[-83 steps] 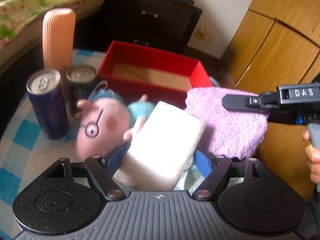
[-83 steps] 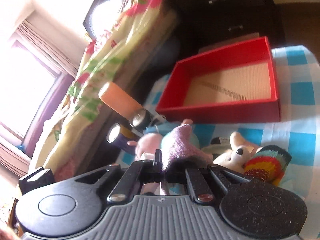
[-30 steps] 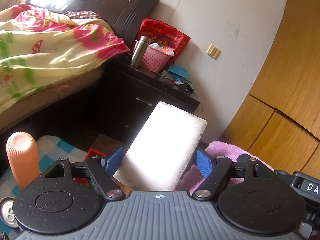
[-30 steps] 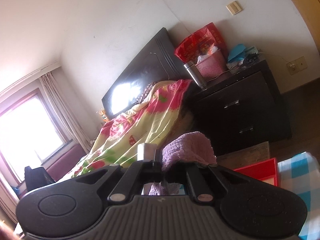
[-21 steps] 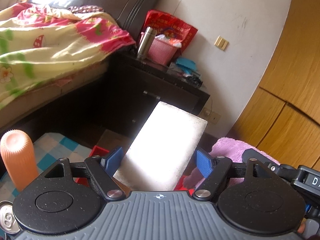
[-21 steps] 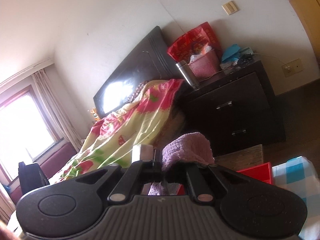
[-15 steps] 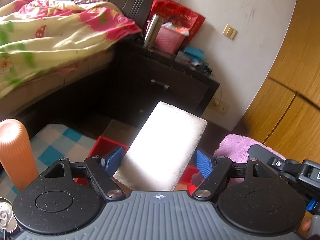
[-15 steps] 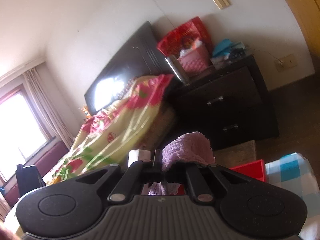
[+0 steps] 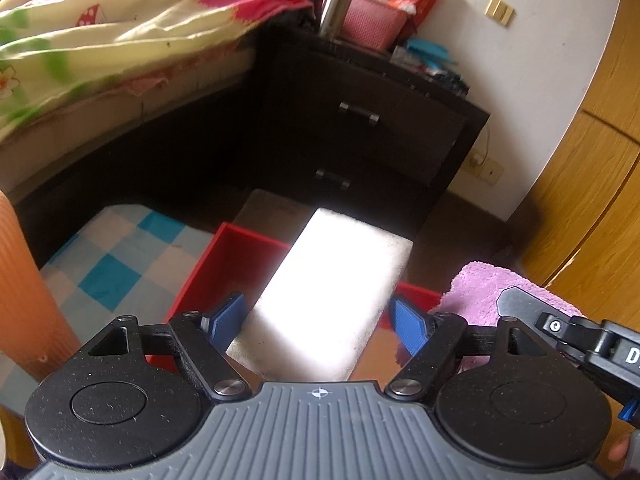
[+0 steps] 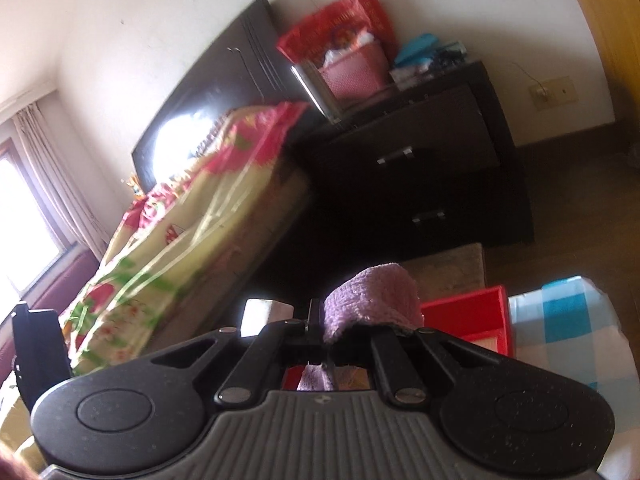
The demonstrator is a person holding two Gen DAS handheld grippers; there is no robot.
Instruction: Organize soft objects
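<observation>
Here, in the left wrist view, the left gripper (image 9: 320, 320) has a white sponge block (image 9: 332, 300) between its blue pads (image 9: 226, 318); its jaws have just been opening a little, and a sliver of gap shows at each pad, so the block sits loosely between them rather than squeezed. Behind the block, from 9 to 3 o'clock, runs the rim of a red box (image 9: 208, 260) on a blue-checked cloth (image 9: 116, 256). At 3 o'clock a pink towel (image 9: 476, 292) hangs from the right gripper (image 9: 516, 300). An orange ribbed cylinder (image 9: 24, 300) stands at 9 o'clock. In the right wrist view, the right gripper (image 10: 320, 320) is clamped tight on the pink towel (image 10: 372, 300), which folds over its right finger. The red box (image 10: 468, 316) lies at 3 o'clock, the sponge block (image 10: 264, 312) at 10 o'clock.
</observation>
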